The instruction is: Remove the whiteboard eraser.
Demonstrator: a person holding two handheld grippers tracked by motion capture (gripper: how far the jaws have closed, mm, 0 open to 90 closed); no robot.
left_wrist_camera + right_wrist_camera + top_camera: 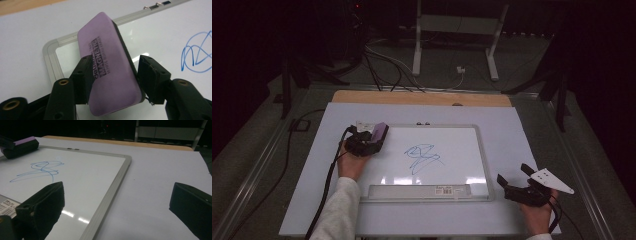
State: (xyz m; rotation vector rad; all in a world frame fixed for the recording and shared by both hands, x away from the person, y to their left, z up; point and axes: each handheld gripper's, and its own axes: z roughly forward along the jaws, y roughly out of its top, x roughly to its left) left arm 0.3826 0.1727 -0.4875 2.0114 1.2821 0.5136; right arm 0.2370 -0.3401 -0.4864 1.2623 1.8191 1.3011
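A whiteboard (462, 137) with a grey frame lies on the white table cover, with a blue scribble (423, 156) near its middle. My left gripper (371, 141) is shut on a purple magnetic eraser (107, 62), held over the board's upper left corner (53, 47). The eraser (379, 131) tilts up between the black jaws. The scribble (196, 51) lies to the right of it. My right gripper (512, 176) stands open off the board's lower right corner, with nothing between its fingers. In the right gripper view the eraser (25, 143) and the scribble (41, 170) appear at the left.
A marker tray with a barcode label (444, 190) runs along the board's near edge. The wooden table edge (422, 98) shows beyond the white cover. Cables and a white stand (454, 37) are on the floor behind. Bare cover (160, 182) lies right of the board.
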